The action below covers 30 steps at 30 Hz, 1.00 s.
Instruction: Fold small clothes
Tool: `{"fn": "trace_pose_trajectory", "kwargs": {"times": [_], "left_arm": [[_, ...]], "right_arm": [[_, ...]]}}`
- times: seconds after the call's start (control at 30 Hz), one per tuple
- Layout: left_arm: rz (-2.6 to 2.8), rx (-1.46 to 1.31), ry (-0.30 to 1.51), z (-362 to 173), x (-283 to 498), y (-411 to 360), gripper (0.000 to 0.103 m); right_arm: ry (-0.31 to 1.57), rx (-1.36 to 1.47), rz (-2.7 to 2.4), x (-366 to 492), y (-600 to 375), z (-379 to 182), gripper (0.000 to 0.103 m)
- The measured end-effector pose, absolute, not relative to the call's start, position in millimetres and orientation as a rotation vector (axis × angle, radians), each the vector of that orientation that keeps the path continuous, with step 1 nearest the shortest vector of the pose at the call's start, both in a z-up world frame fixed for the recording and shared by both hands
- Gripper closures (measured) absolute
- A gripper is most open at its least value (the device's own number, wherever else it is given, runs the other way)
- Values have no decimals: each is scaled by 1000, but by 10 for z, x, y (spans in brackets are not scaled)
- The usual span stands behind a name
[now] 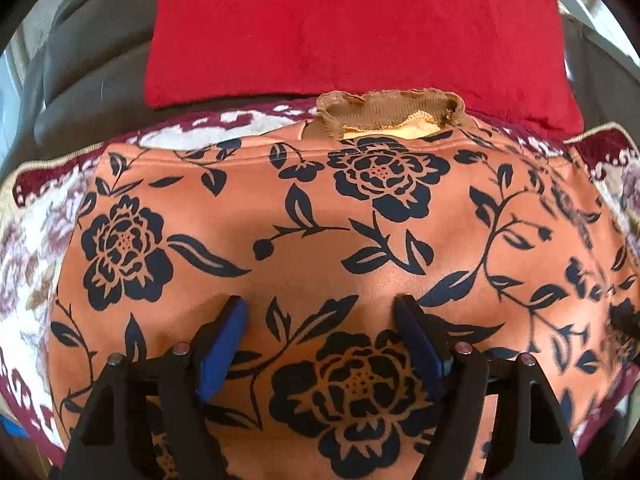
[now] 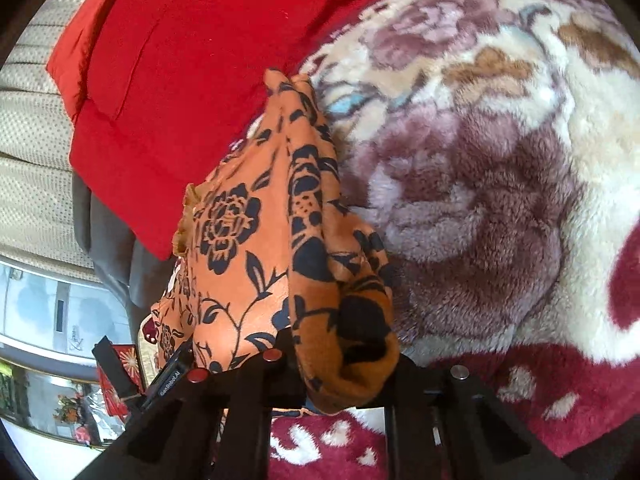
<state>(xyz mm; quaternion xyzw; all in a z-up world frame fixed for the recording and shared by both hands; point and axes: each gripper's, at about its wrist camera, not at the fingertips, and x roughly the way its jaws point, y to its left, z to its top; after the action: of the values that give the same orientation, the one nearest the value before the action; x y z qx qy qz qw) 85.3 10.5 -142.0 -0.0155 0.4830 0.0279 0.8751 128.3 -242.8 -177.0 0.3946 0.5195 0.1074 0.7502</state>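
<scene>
An orange top with a black flower print (image 1: pixel 320 208) lies spread flat on a plush blanket (image 1: pixel 36 240), its brown ribbed collar (image 1: pixel 388 114) at the far edge. My left gripper (image 1: pixel 320 320) is open just above the garment's near middle, blue pads (image 1: pixel 222 348) apart and holding nothing. My right gripper (image 2: pixel 340 364) is shut on a bunched sleeve or side of the same top (image 2: pixel 320 264) and holds it lifted over the blanket (image 2: pixel 500 160). Its fingertips are hidden in the cloth.
A red cushion (image 1: pixel 352 28) lies just beyond the collar; it also shows in the right wrist view (image 2: pixel 180 60). Grey fabric (image 1: pixel 88 80) sits at the far left. A beige textured surface (image 2: pixel 32 140) and a glass cabinet (image 2: pixel 52 320) are at the left.
</scene>
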Motion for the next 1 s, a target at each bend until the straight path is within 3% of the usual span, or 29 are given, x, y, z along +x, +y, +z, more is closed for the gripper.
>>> {"fn": "trace_pose_trajectory", "kwargs": {"times": [0.17, 0.2, 0.27, 0.33, 0.5, 0.63, 0.73, 0.9, 1.0], "left_arm": [[18, -108, 805, -944, 515, 268, 32], [39, -79, 806, -1011, 543, 253, 32], [4, -33, 1052, -1561, 830, 209, 29], [-6, -41, 973, -1459, 798, 248, 30], [-41, -253, 798, -923, 467, 829, 30], [65, -383, 726, -850, 23, 1552, 30], [179, -433, 699, -920, -283, 2033, 30], [270, -559, 742, -1105, -576, 2594, 30], [182, -590, 736, -1015, -492, 2566, 30]], "right_arm": [[1115, 784, 225, 1329, -2298, -1538, 89], [1121, 771, 221, 1354, -2273, -1543, 89], [1144, 740, 205, 1434, -2190, -1557, 89], [1146, 713, 198, 1482, -2093, -1461, 90], [974, 505, 290, 1530, -1487, -577, 91], [862, 354, 491, 1440, -495, -41, 91], [900, 263, 638, 1350, 313, -194, 91], [1197, 194, 766, 1318, 1222, -1296, 87], [1143, 220, 779, 1220, 1205, -1299, 80]]}}
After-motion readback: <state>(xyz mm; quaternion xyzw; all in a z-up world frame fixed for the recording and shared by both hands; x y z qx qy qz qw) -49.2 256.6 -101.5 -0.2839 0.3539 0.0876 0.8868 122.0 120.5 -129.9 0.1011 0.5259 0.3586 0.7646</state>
